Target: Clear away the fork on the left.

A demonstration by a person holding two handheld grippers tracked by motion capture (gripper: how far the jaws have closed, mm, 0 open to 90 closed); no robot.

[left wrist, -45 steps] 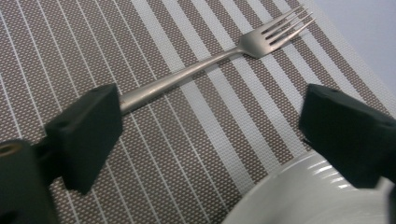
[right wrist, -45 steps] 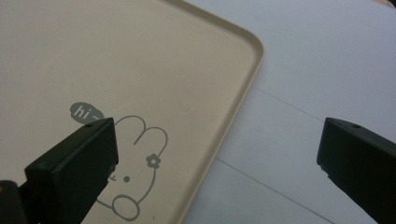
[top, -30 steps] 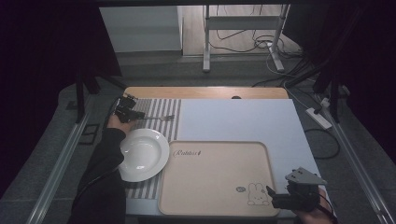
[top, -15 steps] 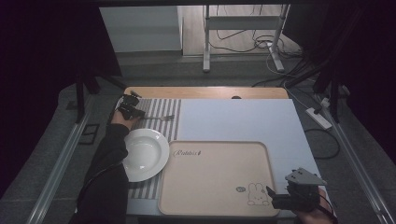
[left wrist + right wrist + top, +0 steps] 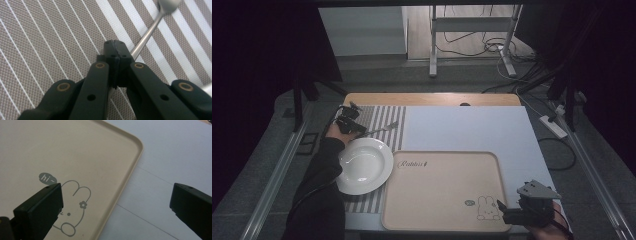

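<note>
Left gripper (image 5: 115,50): fingers clamped on the spoon (image 5: 150,30) handle, over the striped placemat (image 5: 382,120) behind the plate (image 5: 362,165). Grasp judged complete; carrying and placing remain. Right gripper (image 5: 115,202): fingers wide, empty, at the tray (image 5: 442,190) corner on the worktop (image 5: 472,125)

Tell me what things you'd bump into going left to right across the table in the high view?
Left hand-held gripper pinching the spoon → white plate → beige bunny tray → right hand-held gripper, jaws open.
</note>
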